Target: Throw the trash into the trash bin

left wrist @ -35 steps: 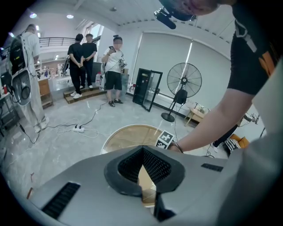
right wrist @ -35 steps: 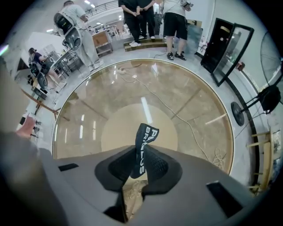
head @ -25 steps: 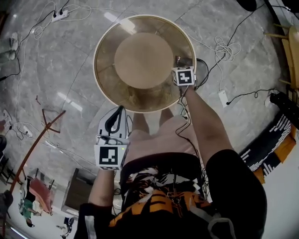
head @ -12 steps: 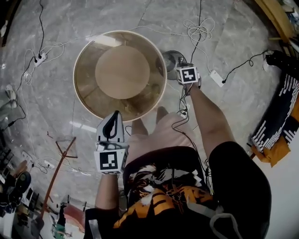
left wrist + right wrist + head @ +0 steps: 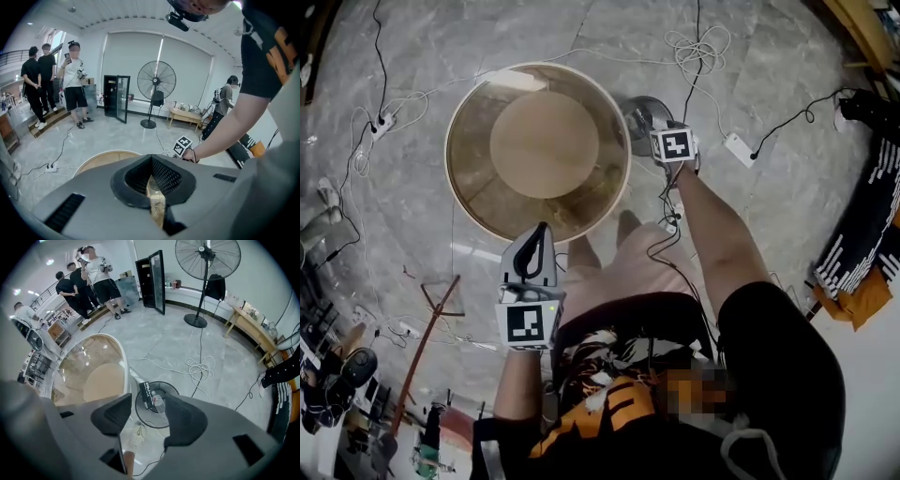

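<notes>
The trash bin [image 5: 155, 405] is a small round grey can on the floor, just right of the round table; it also shows in the head view [image 5: 639, 114]. A black packet [image 5: 147, 393] and a clear plastic bottle [image 5: 160, 404] lie inside it. My right gripper [image 5: 147, 414] hangs straight over the bin; its jaws have just been opening and nothing is between the pads. In the head view the right gripper [image 5: 662, 124] sits at the bin's rim. My left gripper [image 5: 538, 236] stays near my body at the table's near edge, shut and empty.
A round glass-topped wooden table [image 5: 464, 202] fills the floor ahead. Cables [image 5: 698, 47] and power strips [image 5: 737, 148] lie over the grey marble floor. A standing fan [image 5: 206, 261], a black cabinet [image 5: 153, 280] and several people [image 5: 93, 275] are farther off.
My right gripper swung from the table's right rim to above the bin and its jaws opened, letting the trash go. The left gripper moved along with my body.
</notes>
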A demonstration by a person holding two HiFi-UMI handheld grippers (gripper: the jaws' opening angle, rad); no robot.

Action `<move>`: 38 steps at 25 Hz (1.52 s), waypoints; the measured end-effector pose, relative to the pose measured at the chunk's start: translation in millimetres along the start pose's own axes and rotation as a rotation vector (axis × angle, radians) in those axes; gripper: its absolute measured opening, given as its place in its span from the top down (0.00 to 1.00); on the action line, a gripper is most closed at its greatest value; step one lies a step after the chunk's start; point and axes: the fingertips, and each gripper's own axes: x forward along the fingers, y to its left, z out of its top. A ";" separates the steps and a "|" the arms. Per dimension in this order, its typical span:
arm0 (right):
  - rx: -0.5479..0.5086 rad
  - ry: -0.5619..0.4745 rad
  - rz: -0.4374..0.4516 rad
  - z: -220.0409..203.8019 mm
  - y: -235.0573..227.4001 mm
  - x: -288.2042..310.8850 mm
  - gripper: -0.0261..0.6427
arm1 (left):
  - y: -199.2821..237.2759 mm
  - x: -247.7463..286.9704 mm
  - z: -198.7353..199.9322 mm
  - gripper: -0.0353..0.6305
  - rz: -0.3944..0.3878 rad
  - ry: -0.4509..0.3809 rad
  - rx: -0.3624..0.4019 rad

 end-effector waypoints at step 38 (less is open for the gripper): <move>-0.403 -0.833 0.454 190.5 266.0 -396.1 0.76 | 72.3 -156.4 164.8 0.91 0.223 -0.481 -0.007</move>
